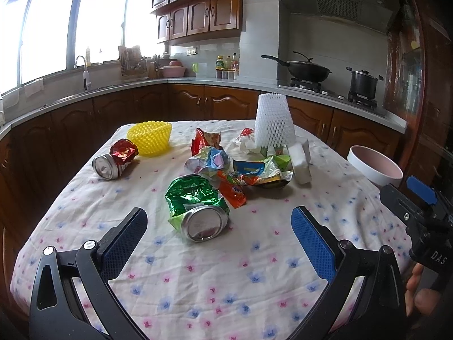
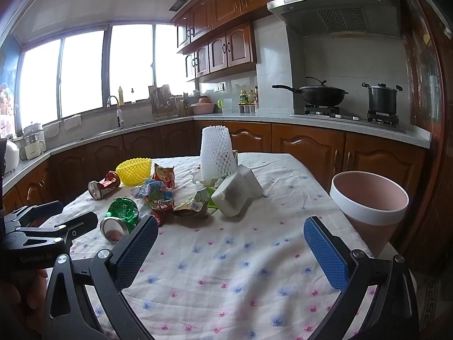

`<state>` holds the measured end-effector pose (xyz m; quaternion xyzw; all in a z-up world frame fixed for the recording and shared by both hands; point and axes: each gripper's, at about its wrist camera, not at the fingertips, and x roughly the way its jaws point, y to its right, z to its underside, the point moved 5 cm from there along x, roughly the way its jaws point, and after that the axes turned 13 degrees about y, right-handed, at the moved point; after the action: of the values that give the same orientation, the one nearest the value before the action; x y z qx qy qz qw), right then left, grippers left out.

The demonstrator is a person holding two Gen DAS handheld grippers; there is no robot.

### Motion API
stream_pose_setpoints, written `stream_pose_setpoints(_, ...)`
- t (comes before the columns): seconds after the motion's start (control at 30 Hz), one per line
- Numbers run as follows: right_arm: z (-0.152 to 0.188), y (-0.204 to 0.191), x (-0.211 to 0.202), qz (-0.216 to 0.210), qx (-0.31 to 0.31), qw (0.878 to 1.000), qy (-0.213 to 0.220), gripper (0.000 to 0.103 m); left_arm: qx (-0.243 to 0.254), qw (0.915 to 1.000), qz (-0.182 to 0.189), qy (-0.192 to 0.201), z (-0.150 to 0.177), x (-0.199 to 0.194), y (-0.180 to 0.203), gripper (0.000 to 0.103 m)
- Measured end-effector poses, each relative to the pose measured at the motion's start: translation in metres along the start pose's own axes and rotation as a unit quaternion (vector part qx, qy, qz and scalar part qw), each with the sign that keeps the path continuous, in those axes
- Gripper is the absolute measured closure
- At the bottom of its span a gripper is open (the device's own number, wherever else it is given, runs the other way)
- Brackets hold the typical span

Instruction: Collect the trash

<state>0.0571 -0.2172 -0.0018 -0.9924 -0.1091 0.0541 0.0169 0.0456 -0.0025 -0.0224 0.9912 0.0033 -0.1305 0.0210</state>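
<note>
A crushed green can [image 1: 198, 206] lies on the flowered tablecloth [image 1: 226, 277], just ahead of my open left gripper [image 1: 219, 223], between the lines of its fingers. A crushed red can [image 1: 116, 160] lies at the left beside a yellow foam net [image 1: 150, 137]. Crumpled wrappers [image 1: 243, 172], tissue, a white foam net [image 1: 273, 120] and white foam blocks [image 1: 301, 164] pile up in the middle. In the right wrist view my right gripper [image 2: 230, 233] is open above bare cloth, with the green can [image 2: 120, 216] at its left and the foam blocks [image 2: 236, 195] ahead.
A pink bin with a white rim [image 2: 371, 201] stands at the table's right edge. The other gripper's black body [image 1: 419, 221] shows at the right. Kitchen counters, a sink [image 1: 82, 70], a wok [image 1: 308, 70] and a pot [image 1: 363, 82] ring the table behind.
</note>
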Motion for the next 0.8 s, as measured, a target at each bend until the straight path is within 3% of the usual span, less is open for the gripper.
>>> stream_pose_setpoints(0.4,0.0,0.003,0.002,-0.002,0.008,1.0,-0.007,0.0,-0.003,1.0,0.003,-0.006,0.0,0.003,0.001,0.0)
stream_pose_setpoints(0.8,-0.012,0.011,0.031,-0.013,0.033,0.999,-0.035,0.0,-0.027,0.9981,0.007,-0.055,-0.013,0.043,-0.02,0.0)
